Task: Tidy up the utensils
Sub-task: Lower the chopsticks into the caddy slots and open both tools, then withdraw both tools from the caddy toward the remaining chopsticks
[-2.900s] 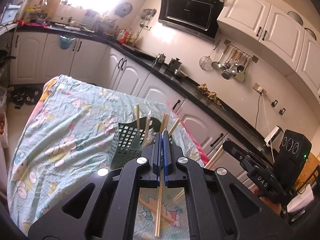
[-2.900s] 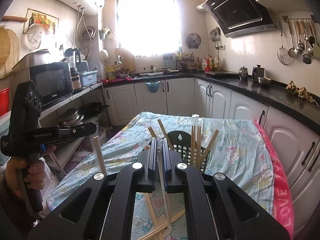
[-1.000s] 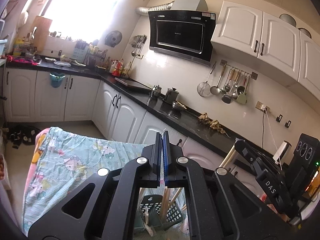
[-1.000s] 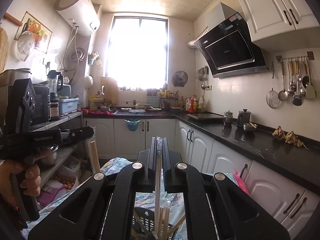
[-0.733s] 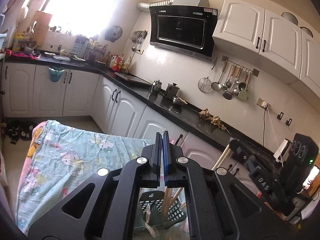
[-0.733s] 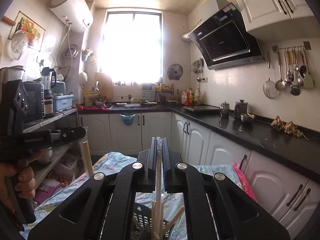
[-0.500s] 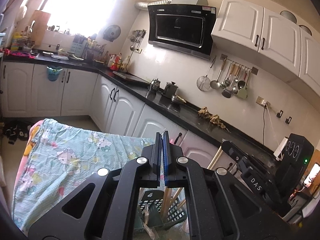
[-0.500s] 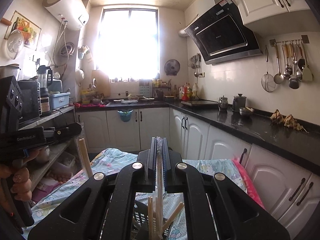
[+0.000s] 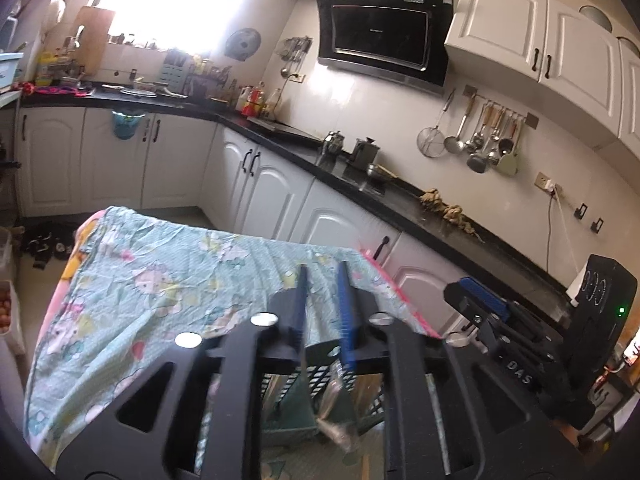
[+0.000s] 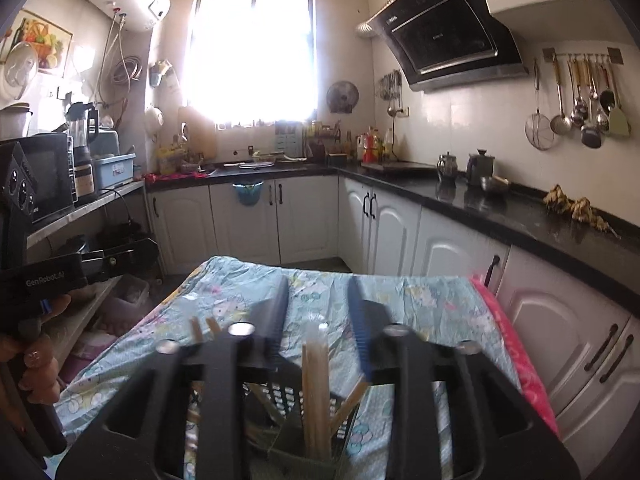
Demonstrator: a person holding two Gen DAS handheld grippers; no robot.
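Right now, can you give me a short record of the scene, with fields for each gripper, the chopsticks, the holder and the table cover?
left gripper: jaws open, nothing between them
right gripper: jaws open, above the basket
pale wooden chopsticks: standing upright in the basket
dark green slotted plastic basket: on the table
light blue cartoon-print tablecloth: covers the table, wrinkled

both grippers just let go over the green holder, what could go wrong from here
The right gripper hangs open right above the chopsticks standing in the green holder; pulling away sideways could catch their tips and tip the holder. The left gripper is open just over the same holder, so the two could bump. The holder sits on a wrinkled tablecloth, perhaps unsteady footing.
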